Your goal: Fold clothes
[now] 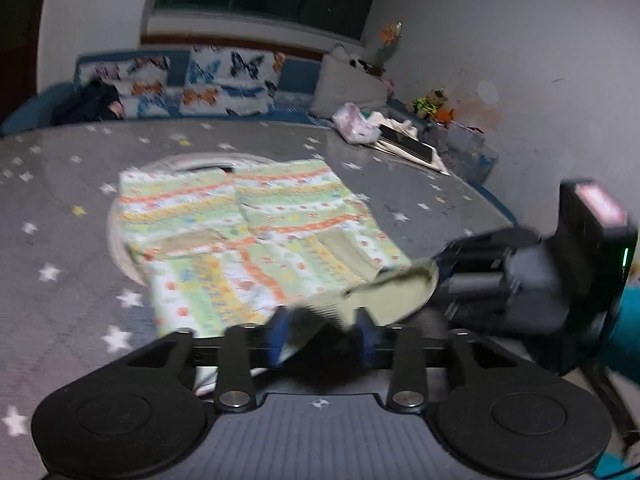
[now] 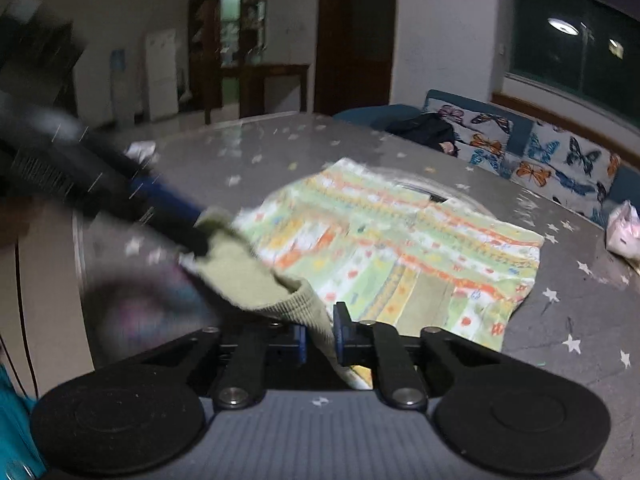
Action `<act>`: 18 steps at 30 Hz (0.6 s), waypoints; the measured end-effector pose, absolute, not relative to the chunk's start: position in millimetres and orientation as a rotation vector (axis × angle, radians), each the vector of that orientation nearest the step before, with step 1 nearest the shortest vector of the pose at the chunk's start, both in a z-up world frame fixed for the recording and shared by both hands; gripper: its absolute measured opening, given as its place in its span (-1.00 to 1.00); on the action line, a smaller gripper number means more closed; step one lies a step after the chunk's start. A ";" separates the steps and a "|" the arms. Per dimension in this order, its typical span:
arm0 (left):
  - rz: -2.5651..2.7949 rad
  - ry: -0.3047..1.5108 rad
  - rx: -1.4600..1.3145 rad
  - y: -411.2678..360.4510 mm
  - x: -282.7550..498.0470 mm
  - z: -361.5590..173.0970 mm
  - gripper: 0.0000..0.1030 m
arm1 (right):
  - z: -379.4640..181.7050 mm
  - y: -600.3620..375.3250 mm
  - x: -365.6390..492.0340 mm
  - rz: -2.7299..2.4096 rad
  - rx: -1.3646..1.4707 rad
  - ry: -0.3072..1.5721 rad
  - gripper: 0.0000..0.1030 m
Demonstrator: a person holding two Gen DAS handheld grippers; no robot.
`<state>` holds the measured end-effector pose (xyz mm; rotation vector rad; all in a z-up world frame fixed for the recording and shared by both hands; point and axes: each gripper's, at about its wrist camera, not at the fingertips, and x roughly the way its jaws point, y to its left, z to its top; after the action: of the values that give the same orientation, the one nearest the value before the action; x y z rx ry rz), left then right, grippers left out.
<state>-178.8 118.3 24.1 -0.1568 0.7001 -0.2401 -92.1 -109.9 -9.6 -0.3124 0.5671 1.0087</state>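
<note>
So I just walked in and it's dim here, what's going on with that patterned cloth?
A person is folding a striped garment on the star-print table with two handheld grippers. The right gripper is shut on its olive ribbed hem. The left gripper meets the hem's other end; its grip is too blurred to judge.

I see open table (image 1: 60, 184) to the left of the garment (image 1: 256, 232) and beyond it. The right tool (image 1: 436, 280) crowds the near right edge; a tablet (image 1: 408, 142) and a crumpled bag (image 1: 356, 124) block the far right corner.
</note>
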 end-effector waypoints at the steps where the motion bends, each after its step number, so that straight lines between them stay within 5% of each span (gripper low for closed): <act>1: -0.222 0.692 -0.132 119.9 -182.1 22.5 0.13 | -6.2 -110.5 -88.8 1.007 -0.294 0.567 -0.84; 5: -0.163 0.663 -0.012 119.0 -190.2 13.0 0.44 | 3.9 -108.0 -79.2 0.991 -0.256 0.567 -0.86; 11: -0.145 0.627 0.188 102.9 -183.5 -9.0 0.40 | 11.7 -103.7 -72.7 0.969 -0.218 0.559 -0.87; 14: -0.125 0.583 0.311 94.6 -179.5 -19.2 0.23 | 12.2 -102.1 -72.4 0.958 -0.221 0.549 -0.87; 18: -0.134 0.596 0.364 95.3 -168.0 -31.4 -0.57 | 10.9 -103.2 -74.9 0.953 -0.210 0.537 -0.90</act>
<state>-168.0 95.3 -31.4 0.3636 0.5964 -0.1336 -74.9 -103.2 10.9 -0.2101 0.5371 0.9534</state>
